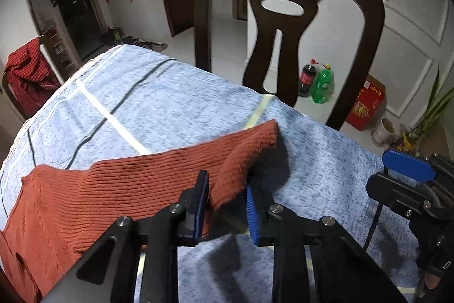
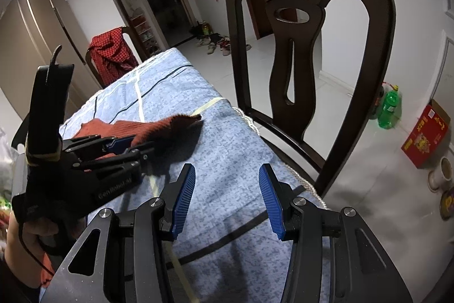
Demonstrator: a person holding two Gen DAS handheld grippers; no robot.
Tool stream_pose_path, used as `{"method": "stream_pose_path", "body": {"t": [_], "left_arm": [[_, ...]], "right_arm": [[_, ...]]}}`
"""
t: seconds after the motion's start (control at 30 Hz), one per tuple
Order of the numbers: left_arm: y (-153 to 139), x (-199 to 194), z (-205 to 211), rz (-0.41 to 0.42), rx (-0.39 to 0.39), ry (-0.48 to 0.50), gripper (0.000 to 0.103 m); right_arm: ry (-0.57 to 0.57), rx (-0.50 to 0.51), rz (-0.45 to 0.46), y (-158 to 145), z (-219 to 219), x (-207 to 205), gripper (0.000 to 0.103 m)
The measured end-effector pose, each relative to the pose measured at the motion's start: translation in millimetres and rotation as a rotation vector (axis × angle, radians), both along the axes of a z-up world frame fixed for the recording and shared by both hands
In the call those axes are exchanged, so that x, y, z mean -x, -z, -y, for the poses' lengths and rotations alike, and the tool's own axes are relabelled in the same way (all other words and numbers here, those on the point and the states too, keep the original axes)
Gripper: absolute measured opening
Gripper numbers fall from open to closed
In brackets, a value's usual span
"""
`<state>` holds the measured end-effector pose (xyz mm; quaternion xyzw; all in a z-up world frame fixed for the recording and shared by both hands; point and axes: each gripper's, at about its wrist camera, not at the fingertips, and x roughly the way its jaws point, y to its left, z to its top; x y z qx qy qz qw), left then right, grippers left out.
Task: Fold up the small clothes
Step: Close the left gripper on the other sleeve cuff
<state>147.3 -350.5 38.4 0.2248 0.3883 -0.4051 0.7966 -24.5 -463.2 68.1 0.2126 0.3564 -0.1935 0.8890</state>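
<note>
A rust-orange ribbed sweater [image 1: 127, 183] lies on the blue-grey patterned tablecloth [image 1: 170, 93]. One sleeve [image 1: 249, 144] stretches to the right. My left gripper [image 1: 227, 198] is shut on a fold of that sleeve, and the fuzzy cuff end rises off the cloth beyond the blue pads. In the right wrist view the left gripper [image 2: 133, 144] holds the sleeve [image 2: 176, 124], which casts a shadow on the tablecloth [image 2: 227, 132]. My right gripper [image 2: 227, 189] stands open over bare cloth to the right of the sweater [image 2: 93, 129], with nothing between its fingers. The right gripper [image 1: 403, 181] also shows at the left wrist view's right edge.
A dark wooden chair [image 2: 306, 47] stands against the table's far edge. Two bottles [image 1: 322, 84] and a red box [image 1: 366, 107] sit on the floor behind it. A red checked garment [image 2: 113, 56] hangs on another chair at the table's far end.
</note>
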Motion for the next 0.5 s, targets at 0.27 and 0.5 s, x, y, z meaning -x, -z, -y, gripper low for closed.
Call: {"method": "stream_pose_path", "body": {"t": [0.27,0.5], "left_arm": [[-15.7,-13.3,-25.1,-0.005,0.063,-0.058,0.020],[-20.1,-20.3,-34.7,0.002,0.070,-0.086,0.020]], "right_arm": [[-0.036,0.008,0.005,-4.8,-13.6,-9.2,0.048],[-0.053,-0.004,0.008,-2.0,-18.8,-17.7,0.048]]}}
